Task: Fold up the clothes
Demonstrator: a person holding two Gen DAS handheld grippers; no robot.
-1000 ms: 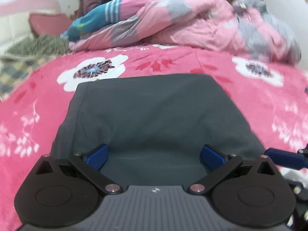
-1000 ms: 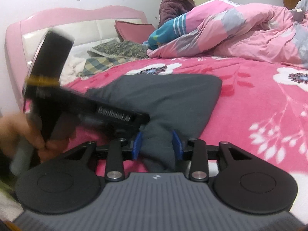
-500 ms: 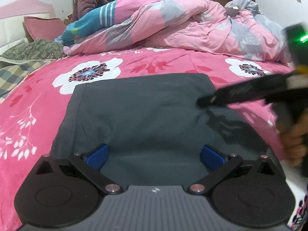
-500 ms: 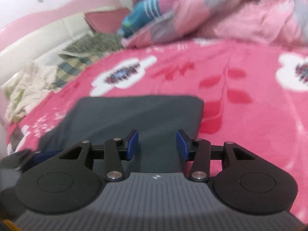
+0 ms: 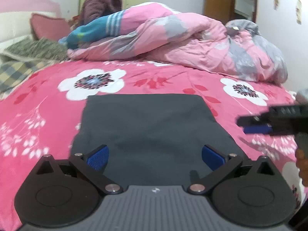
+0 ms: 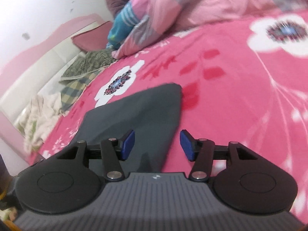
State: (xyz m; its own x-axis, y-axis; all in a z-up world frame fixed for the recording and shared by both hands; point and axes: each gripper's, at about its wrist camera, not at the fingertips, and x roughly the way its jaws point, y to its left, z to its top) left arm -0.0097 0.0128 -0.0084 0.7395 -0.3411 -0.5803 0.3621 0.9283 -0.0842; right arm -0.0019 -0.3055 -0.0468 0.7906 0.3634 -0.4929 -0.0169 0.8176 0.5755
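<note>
Your left gripper (image 5: pixel 155 157) was spread wide, nothing between the blue pads (image 5: pixel 97 157), hovering over the near edge of the dark grey garment (image 5: pixel 152 127). Your right gripper (image 6: pixel 157 144) was also apart, less wide than the left, holding nothing; it sat over the garment's near right corner, left pad above cloth, right pad above bare blanket. In the left view your right gripper showed at the right edge, off the garment's right side, with your fingers (image 5: pixel 302 163) wrapped on its handle. The garment lay flat as a folded rectangle on the pink floral blanket (image 5: pixel 173 80), edges fairly straight, far edge just short of a white flower print (image 5: pixel 92 81). Beyond that, a bunched pink and grey quilt (image 5: pixel 192 42) ran across the bed. Far left had a checked cloth (image 5: pixel 15 73), a pink pillow (image 5: pixel 48 28) and the headboard. A person in a dark purple jacket (image 5: pixel 102 5) sat behind the quilt. The right view was motion-blurred.
</note>
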